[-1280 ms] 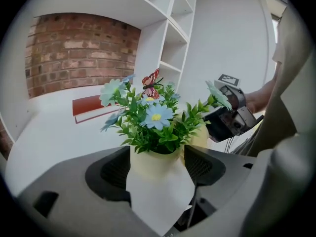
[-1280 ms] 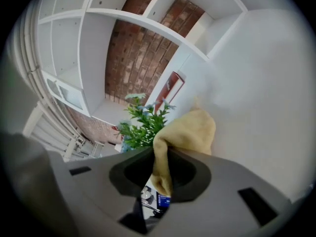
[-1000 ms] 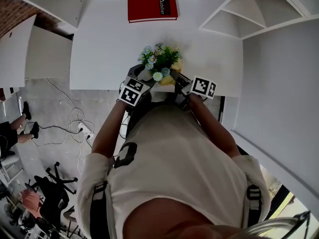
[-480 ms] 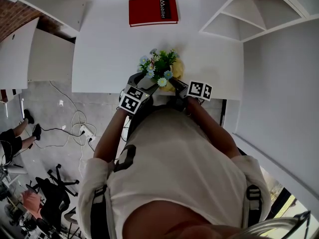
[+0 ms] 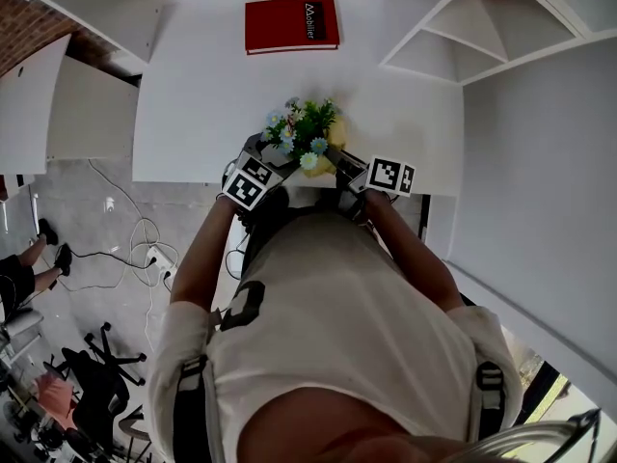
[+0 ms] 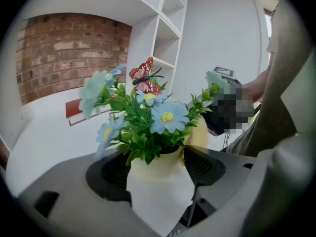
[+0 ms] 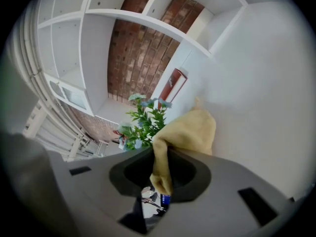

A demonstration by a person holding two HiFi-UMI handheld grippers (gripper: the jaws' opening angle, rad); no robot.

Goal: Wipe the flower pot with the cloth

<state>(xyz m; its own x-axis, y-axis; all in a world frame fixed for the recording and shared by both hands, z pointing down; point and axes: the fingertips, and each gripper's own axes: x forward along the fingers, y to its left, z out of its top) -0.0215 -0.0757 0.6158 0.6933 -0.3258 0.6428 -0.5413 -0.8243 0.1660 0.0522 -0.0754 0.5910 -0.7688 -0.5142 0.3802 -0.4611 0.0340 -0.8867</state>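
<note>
At the table's near edge, the pot sits between the left gripper's jaws, which have just been opening. The pads seem to press its sides. The right gripper is clamped on the cloth, just beside the pot.

- On the table, you have the flower pot at the near edge, right in front of you.
- The book lies flat at the far edge, behind the pot.
- The cloth sits between the jaws of your right gripper, just right of the pot.
- The shelf unit stands right of the table.
</note>
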